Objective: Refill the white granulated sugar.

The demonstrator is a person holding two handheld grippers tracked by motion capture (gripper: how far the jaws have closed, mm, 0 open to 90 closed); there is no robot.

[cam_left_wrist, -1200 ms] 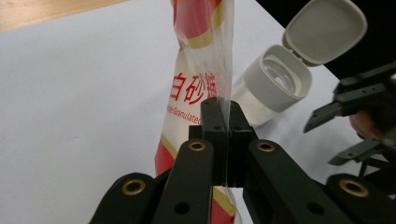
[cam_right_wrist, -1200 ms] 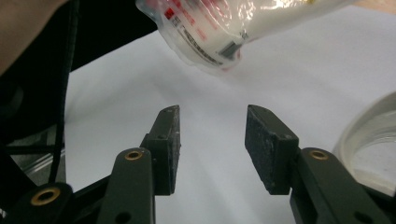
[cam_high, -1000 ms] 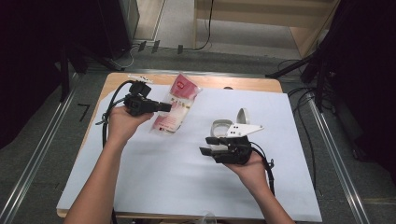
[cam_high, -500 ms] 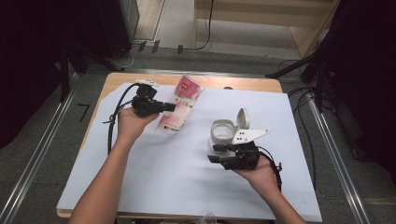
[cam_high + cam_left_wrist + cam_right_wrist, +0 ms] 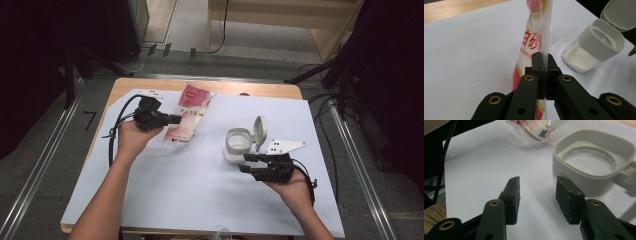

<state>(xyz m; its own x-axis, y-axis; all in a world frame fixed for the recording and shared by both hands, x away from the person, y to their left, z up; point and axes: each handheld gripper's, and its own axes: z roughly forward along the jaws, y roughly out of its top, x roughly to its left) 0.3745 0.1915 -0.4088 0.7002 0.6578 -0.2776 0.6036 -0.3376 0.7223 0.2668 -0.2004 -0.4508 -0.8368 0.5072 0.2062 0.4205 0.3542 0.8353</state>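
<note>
A red and white sugar bag [image 5: 192, 111] lies on the white sheet, and my left gripper [image 5: 172, 119] is shut on its clear edge. In the left gripper view the bag [image 5: 534, 42] rises from between the pinched pads. A white jar [image 5: 237, 145] with some white powder stands mid-table, its flip lid [image 5: 260, 131] open. My right gripper [image 5: 248, 163] sits just in front of the jar, open, with nothing between its jaws. In the right gripper view the jar [image 5: 594, 162] stands just past the right-hand pad [image 5: 567, 200], and the bag [image 5: 536, 130] lies farther off.
A white sheet [image 5: 190, 190] covers most of the wooden table [image 5: 125, 87]. Cables trail from both grippers. Metal rails and dark equipment flank the table. The jar [image 5: 596, 45] is to the right in the left gripper view.
My right gripper has drawn back from the jar, to the right and toward the near edge. The left gripper and the bag have barely shifted.
</note>
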